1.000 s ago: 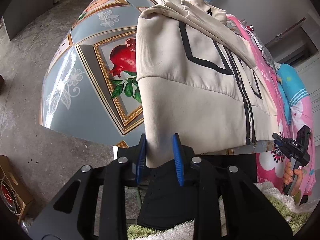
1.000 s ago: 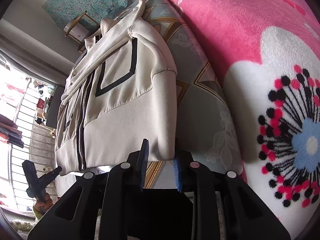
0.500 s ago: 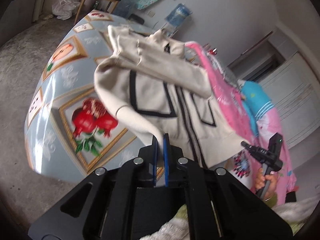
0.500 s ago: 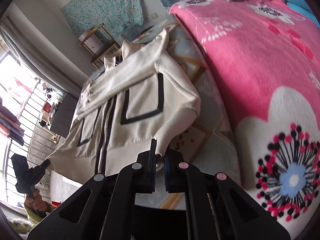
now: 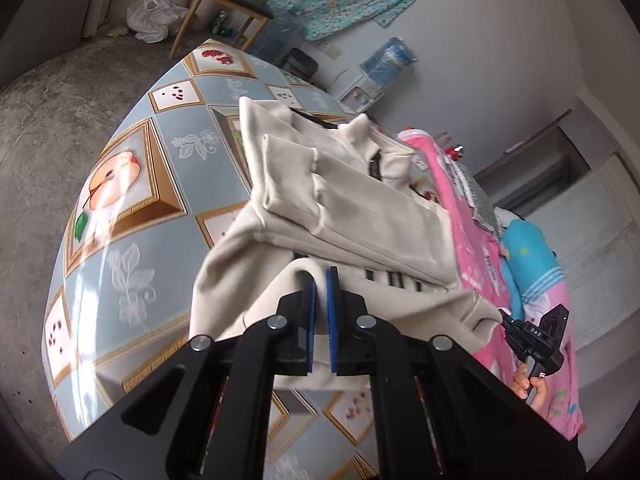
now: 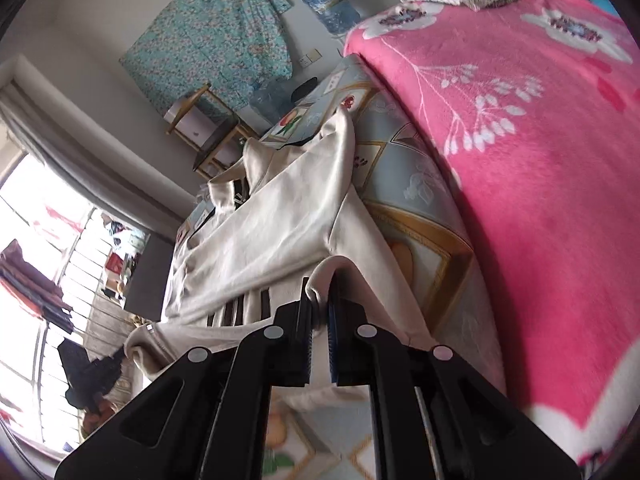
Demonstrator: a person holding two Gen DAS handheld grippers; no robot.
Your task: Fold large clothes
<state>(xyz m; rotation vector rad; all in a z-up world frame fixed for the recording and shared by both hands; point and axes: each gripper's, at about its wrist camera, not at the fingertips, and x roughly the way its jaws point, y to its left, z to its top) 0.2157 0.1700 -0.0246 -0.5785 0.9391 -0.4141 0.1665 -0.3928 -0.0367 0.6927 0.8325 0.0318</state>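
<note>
jacket (image 5: 360,216) on the table (image 5: 132,240), its near hem raised between both grippers, blanket (image 6: 540,160) along the table's right side, chair (image 5: 232,4) beyond the far end

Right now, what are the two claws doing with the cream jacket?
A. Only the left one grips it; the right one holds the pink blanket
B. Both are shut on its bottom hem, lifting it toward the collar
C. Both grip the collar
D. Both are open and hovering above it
B: the left claw and right claw each pinch the raised hem of the cream jacket, which is doubled over toward the collar on the table.
</note>
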